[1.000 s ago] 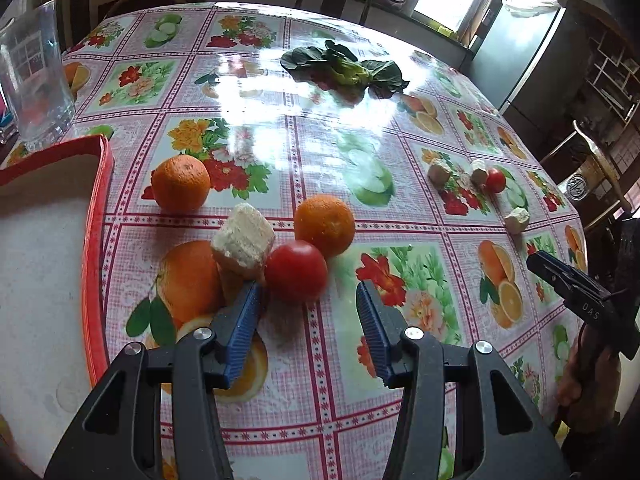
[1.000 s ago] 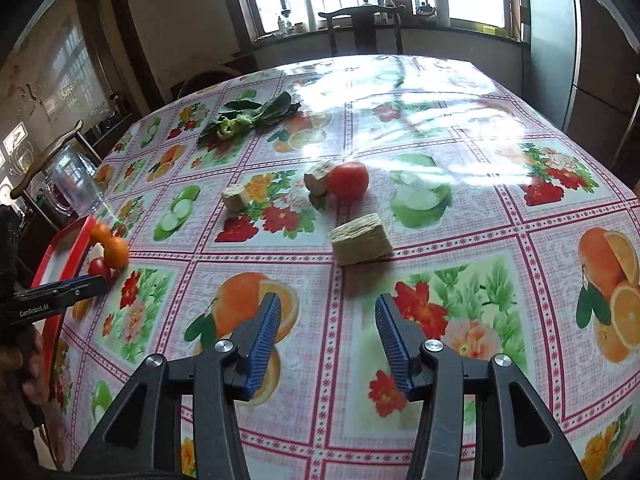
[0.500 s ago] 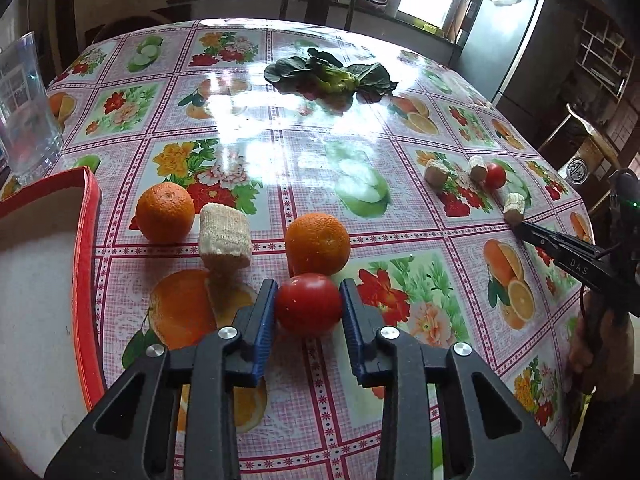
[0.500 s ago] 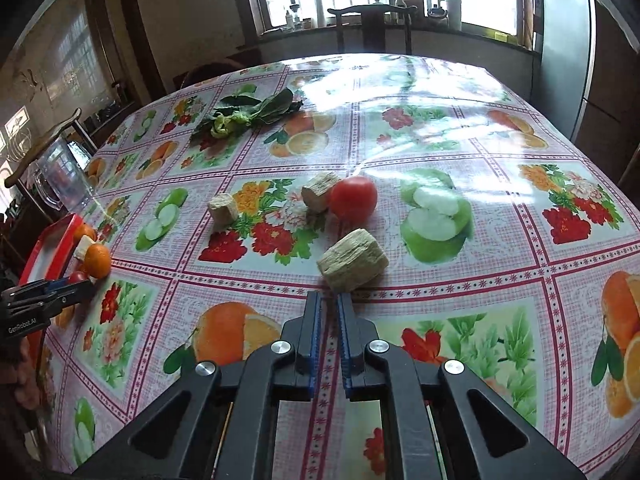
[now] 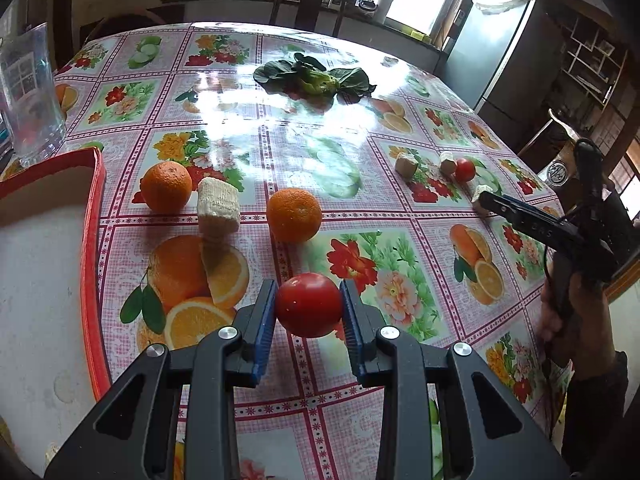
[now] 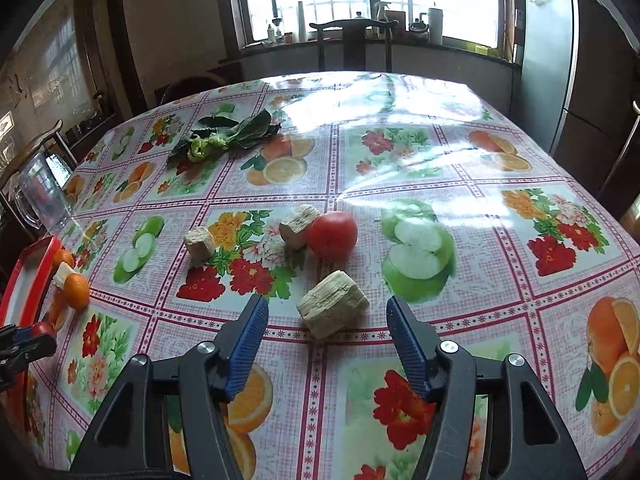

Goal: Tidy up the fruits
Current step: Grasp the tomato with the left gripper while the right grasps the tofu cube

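Two tools: left tool (image 5: 308,312) pinching tomato (image 5: 309,305), right tool (image 6: 324,334) opening, empty.

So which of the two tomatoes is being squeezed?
The tomato clamped between the blue pads of the left hand-held gripper. The other tomato just sits on the tablecloth beside a beige block, untouched.

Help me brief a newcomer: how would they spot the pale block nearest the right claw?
Start at the flowered tablecloth and find the loose red tomato near its middle. Three pale blocks surround it; the wanted pale block lies in front of the tomato, nearest the opening right claw, and looks the largest.
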Demonstrator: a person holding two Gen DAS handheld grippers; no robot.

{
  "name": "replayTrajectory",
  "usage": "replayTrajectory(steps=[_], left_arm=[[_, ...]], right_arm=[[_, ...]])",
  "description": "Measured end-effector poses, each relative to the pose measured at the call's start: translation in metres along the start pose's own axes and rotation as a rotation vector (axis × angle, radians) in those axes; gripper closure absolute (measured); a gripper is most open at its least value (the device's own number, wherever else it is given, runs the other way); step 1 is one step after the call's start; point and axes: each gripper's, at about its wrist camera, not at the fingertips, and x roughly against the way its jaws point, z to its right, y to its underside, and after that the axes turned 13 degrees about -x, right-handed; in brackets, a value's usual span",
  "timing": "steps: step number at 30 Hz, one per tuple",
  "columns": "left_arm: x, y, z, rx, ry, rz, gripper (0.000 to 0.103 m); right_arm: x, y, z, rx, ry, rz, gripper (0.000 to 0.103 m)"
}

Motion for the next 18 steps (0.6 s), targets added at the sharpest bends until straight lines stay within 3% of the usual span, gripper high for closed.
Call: replayTrajectory(steps=[3, 18], left_arm=[[0.009, 0.003, 0.001, -0.001, 0.003, 0.006, 0.074], [0.055, 0.029, -0.002, 0.014, 0.004, 0.062, 0.074]], right_arm=[[-0.001, 0.003, -0.003, 0.0, 0.003, -0.014, 0.063], [0.083, 0.068, -0.07, 0.051, -0.241, -0.033, 0.063]])
